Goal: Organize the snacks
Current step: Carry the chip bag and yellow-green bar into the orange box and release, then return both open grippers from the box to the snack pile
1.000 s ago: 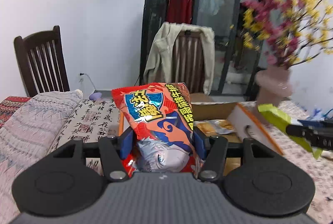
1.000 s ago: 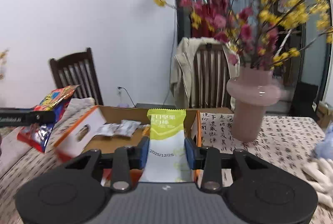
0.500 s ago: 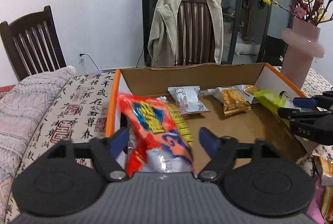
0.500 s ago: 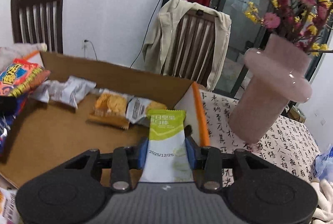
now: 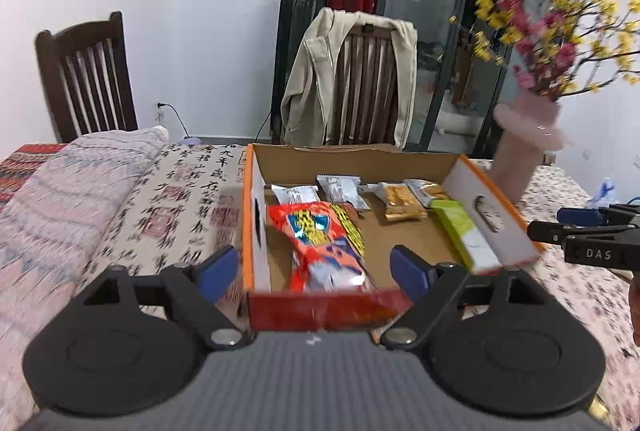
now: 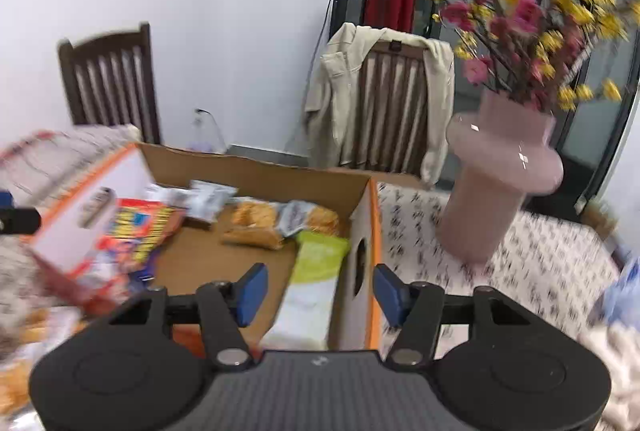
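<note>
Red snack bag (image 5: 320, 243) flat in box (image 5: 492, 207), long axis front-to-back.

the open cardboard box (image 5: 492, 207), orange-edged, holds the snacks. a red packet (image 5: 320, 243) with blue and yellow print lies flat along its nine o'clock wall. a green-and-white packet (image 5: 464, 235) lies lengthwise against the three o'clock wall. at twelve o'clock, two silver-white sachets (image 5: 316, 191) and two orange cracker packs (image 5: 408, 197) lie in a row.
</note>
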